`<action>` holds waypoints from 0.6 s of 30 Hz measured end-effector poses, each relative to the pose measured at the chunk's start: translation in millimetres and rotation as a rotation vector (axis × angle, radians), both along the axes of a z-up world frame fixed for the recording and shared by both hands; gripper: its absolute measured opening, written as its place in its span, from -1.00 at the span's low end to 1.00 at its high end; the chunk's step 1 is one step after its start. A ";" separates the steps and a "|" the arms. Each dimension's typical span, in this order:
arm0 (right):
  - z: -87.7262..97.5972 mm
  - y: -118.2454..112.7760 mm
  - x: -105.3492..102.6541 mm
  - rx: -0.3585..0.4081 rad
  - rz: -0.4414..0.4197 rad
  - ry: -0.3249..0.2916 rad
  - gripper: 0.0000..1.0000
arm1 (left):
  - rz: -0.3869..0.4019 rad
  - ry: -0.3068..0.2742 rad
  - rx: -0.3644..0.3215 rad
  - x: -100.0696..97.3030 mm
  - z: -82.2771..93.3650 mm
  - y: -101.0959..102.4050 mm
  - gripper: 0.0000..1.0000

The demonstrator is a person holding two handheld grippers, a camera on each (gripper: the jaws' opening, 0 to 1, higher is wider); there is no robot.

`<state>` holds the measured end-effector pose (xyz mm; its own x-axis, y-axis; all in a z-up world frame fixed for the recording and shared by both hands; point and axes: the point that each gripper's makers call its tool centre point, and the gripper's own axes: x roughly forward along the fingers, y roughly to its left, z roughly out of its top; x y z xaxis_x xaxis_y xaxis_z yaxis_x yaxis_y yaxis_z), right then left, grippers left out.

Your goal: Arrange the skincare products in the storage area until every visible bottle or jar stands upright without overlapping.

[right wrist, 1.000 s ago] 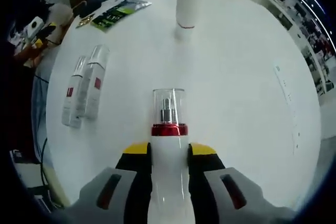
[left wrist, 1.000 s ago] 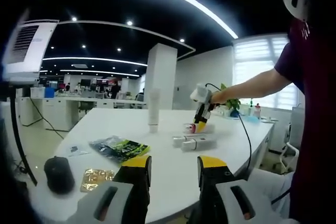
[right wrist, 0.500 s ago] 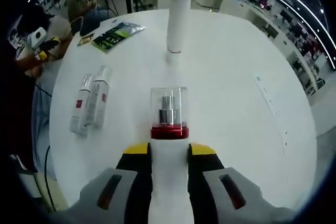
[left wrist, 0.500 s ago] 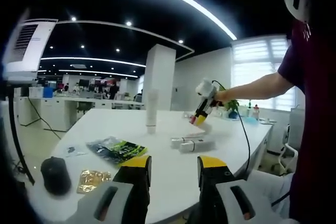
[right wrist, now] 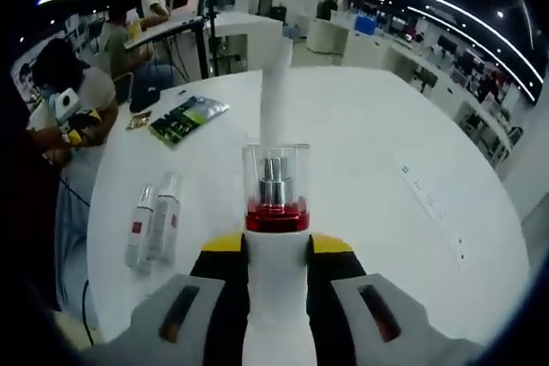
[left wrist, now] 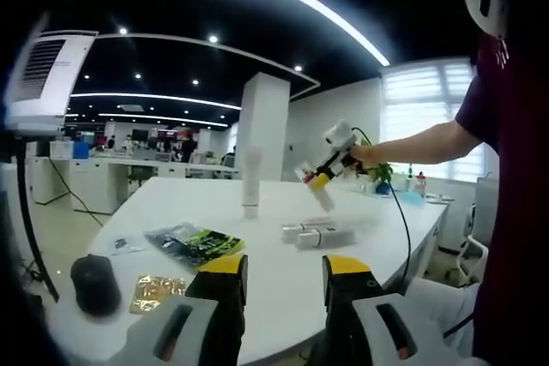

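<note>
So the table [right wrist: 369,169] is the big white round one, with a tall tube [right wrist: 275,92] upright mid-table and two bottles [right wrist: 154,229] lying flat near its edge. Right gripper [right wrist: 276,255] pinches a pump bottle [right wrist: 275,212], long axis straight along the jaws, now lifted clear and higher than a second ago. Left gripper [left wrist: 279,285] hangs spread and empty off the near edge.

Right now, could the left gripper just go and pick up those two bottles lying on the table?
Probably yes: the left gripper is open, and the two lying bottles have bare table before them.
</note>
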<state>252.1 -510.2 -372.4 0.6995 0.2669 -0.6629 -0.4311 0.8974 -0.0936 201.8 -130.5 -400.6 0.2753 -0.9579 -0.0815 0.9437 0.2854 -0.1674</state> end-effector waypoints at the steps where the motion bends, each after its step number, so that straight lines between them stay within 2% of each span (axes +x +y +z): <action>1: 2.4 0.8 3.4 0.023 -0.010 -0.025 -0.56 | 0.002 0.000 -0.001 0.3 0.2 0.3 -0.29; 4: 8.1 2.5 11.1 0.073 -0.032 -0.088 -0.56 | 0.007 0.000 -0.002 0.8 0.5 1.1 -0.29; 11: 23.5 6.9 27.1 0.294 -0.098 -0.297 -0.56 | 0.016 0.003 0.007 2.4 -1.6 2.3 -0.29; 14: 22.3 5.5 32.8 0.360 -0.106 -0.344 -0.56 | 0.016 0.006 0.012 2.9 -2.3 1.7 -0.29; 18: 14.5 5.3 39.5 0.373 -0.098 -0.362 -0.56 | 0.019 0.005 0.022 5.9 -2.6 -0.5 -0.30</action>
<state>291.6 -504.8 -357.9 0.8997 0.3602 -0.2466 -0.3427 0.9327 0.1121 207.7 -130.9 -403.2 0.2929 -0.9505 -0.1037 0.9373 0.3068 -0.1655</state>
